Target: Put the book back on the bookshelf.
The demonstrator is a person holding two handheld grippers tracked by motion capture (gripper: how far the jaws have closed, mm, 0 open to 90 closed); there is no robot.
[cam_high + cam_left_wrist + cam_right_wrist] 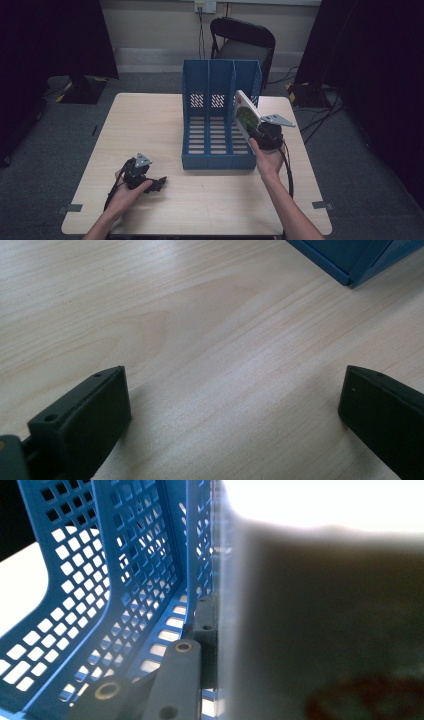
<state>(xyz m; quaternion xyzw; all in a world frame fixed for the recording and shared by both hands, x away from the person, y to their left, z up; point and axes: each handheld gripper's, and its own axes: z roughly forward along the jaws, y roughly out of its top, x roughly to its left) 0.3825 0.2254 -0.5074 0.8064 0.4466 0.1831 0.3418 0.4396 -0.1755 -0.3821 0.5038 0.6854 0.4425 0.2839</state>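
My right gripper (259, 134) is clamping a flat white book w/ green-and-red cover art (245, 116), jaws pinched together on its lower edge. In the right gripper view the book (320, 605) is sitting as a blurred slab against my own jaw, nearly touching the rack's outer wall.

I'm holding it tilted, long axis running up and away from my hand, top corner leaning toward the blue plastic three-slot file rack (220, 80). The rack is lying just left of the book, so the rightmost slot is the closest one; the book is hanging over the rack's right wall, not yet inside a slot, I'd judge. The right hand is far nearer than the left.

Rack: rigid moulded plastic, perforated grid sides, slatted floor. Book: thin, stiff, glossy-looking.

My left gripper (159, 183) is resting on the pale wood-grain table (150, 115), jaws standing wide apart w/ nothing betw. them, well apart from the rack.
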